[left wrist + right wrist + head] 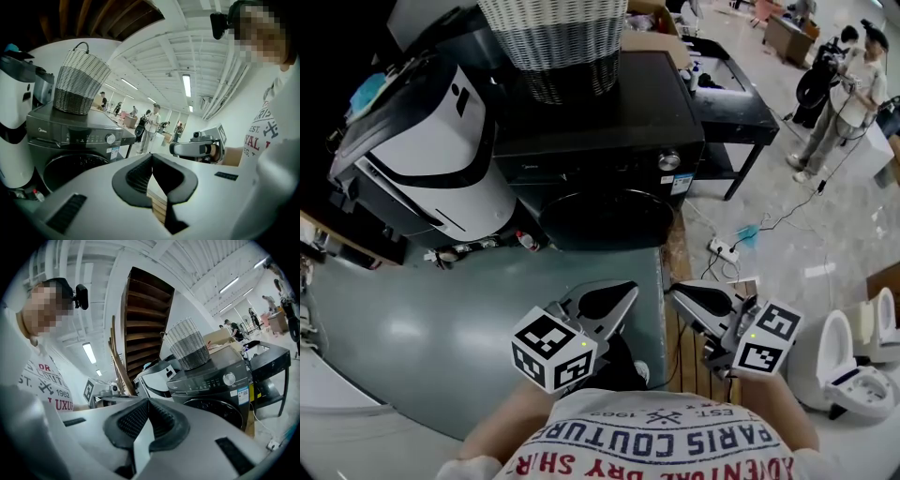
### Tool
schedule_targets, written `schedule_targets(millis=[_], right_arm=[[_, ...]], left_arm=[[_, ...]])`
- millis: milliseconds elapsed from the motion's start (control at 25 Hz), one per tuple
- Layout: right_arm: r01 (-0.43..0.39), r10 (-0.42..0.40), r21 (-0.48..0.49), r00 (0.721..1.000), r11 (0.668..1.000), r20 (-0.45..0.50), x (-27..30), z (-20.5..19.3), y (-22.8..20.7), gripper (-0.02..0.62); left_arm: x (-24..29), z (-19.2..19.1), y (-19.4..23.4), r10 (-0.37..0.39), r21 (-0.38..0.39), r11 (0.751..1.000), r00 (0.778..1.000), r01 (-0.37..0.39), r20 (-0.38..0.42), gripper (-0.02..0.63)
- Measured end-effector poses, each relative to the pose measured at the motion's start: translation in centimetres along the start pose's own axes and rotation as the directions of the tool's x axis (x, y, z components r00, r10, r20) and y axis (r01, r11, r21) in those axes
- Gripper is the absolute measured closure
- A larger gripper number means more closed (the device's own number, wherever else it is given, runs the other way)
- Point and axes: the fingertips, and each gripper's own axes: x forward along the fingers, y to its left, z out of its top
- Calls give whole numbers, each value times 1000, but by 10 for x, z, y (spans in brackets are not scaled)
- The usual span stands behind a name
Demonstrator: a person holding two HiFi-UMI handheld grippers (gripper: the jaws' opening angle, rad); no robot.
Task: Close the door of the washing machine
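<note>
While they hang side by side short of the dark grey front-loading washing machine (609,141), the left gripper (623,298) and right gripper (680,298) are both clenched on nothing. The machine's round dark door (605,217) sits flush in its front. A white-and-grey woven basket (558,47) stands on its top.

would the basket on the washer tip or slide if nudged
The basket is woven, so probably light yet stiff. It narrows toward its base, so a high push could tip it. On the smooth washer top, a low push likely slides it.
</note>
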Motion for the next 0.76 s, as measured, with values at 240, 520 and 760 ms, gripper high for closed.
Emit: schedule_targets(millis=[240, 520, 760], right_arm=[[1, -1, 18, 1000, 1000, -8, -2, -5, -4, 572], [4, -4, 19, 1000, 1000, -18, -8, -9, -9, 571], [15, -14, 28, 1000, 1000, -17, -14, -14, -17, 571]], left_arm=[[2, -2, 4, 6, -16, 1000, 1000, -6, -3, 581], [12, -6, 0, -4, -23, 1000, 1000, 4, -14, 581], [21, -11, 0, -8, -30, 1000, 1000, 8, -20, 581]])
